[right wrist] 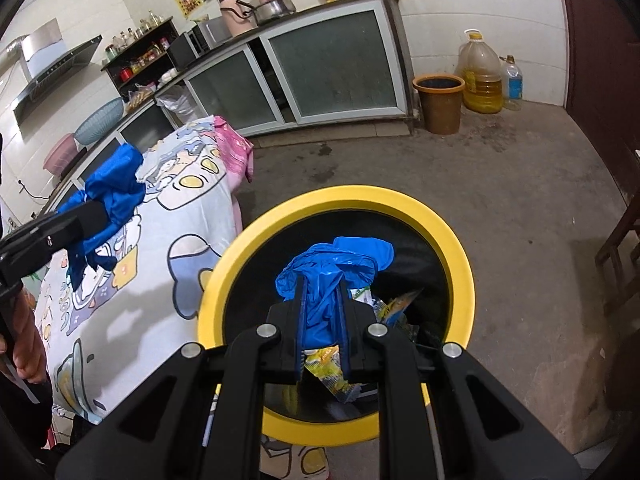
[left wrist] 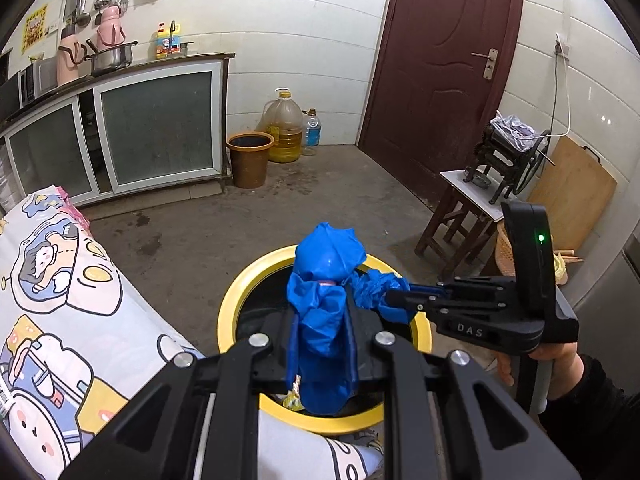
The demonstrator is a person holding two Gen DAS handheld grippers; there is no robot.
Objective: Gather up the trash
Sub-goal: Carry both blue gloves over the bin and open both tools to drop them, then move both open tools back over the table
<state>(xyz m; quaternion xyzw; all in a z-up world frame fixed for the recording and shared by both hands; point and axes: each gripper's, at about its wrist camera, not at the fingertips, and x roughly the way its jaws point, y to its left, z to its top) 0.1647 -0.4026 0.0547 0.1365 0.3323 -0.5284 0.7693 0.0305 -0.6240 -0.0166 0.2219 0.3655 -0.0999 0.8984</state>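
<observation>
Here, both grippers pinch the blue bag over the yellow-rimmed bin.

The left gripper (left wrist: pixel 322 344) and right gripper (right wrist: pixel 322 332) are each nearly closed on a gathered bunch of the blue trash bag (right wrist: pixel 332 264), above the yellow-rimmed bin (right wrist: pixel 460 256) beside the bed (right wrist: pixel 168 216). Snack wrappers (right wrist: pixel 332 372) lie inside. Thin plastic could slip or tear if pulled unevenly, spilling them.

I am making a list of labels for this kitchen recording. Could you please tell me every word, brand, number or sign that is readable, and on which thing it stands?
"DAS": on the black body of the right gripper, seen from the left wrist.
Yellow poster on the tiled wall: print too small to read.
Yellow detergent bottle on the counter: label blurred.
Snack wrapper in the yellow-rimmed bin: print unreadable.
</observation>
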